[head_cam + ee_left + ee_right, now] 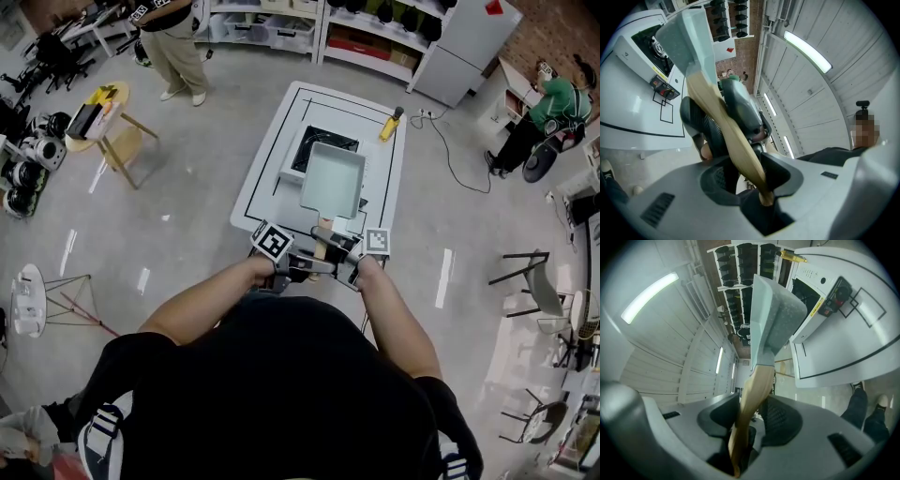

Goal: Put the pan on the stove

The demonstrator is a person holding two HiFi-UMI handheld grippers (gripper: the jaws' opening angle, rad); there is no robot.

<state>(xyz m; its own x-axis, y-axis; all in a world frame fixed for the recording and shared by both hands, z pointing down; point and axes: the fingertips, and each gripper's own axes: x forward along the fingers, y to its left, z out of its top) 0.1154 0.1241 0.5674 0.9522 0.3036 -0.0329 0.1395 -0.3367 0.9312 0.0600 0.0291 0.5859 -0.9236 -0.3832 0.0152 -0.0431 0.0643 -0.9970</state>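
Left gripper [747, 174], right gripper [750, 417] both clamped on wooden handle [322, 236]; pale-green square pan [333, 178] partly over black stove [322, 140], white surface [266, 180] centre.

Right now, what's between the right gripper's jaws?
The wooden handle of the pan, which the right gripper clamps, as the right gripper view shows.

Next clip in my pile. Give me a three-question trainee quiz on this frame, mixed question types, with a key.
1. True or false: only the right gripper grips the pan by its handle; the left gripper is empty.
2. The pan's shape is: A round, B square, C oval.
3. What does the stove sit on?
Key: 1 false, both grippers are shut on the handle. 2 B. 3 the white table.
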